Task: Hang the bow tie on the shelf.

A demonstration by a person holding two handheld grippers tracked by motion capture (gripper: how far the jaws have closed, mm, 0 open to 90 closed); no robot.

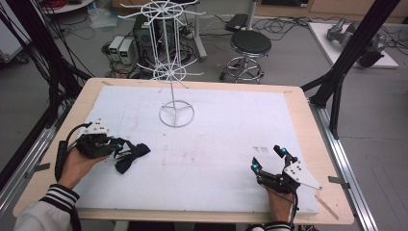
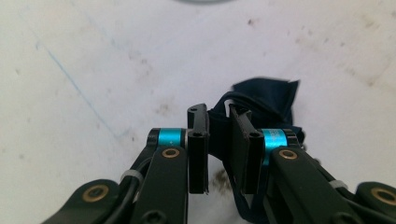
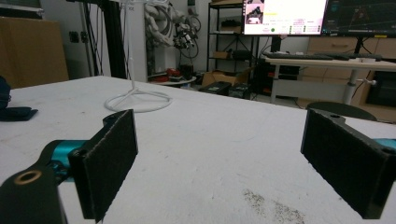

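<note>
A dark navy bow tie (image 1: 132,156) lies on the white mat (image 1: 216,144) at the left. My left gripper (image 1: 117,144) is at its near end. In the left gripper view the jaws (image 2: 219,116) are shut on the tie's narrow band, and the dark fabric (image 2: 264,95) bunches just past the tips. My right gripper (image 1: 267,159) rests low over the mat at the front right, wide open, with nothing between its pads (image 3: 112,156). A white wire display rack (image 1: 175,72) stands at the back centre of the mat on its ring base (image 3: 137,100).
The mat covers a wooden table (image 1: 312,125). Black frame posts (image 1: 346,53) rise at the right and left of the table. A stool (image 1: 250,45) and computer boxes stand on the floor beyond the far edge. The bow tie (image 3: 14,112) lies at the left edge of the right gripper view.
</note>
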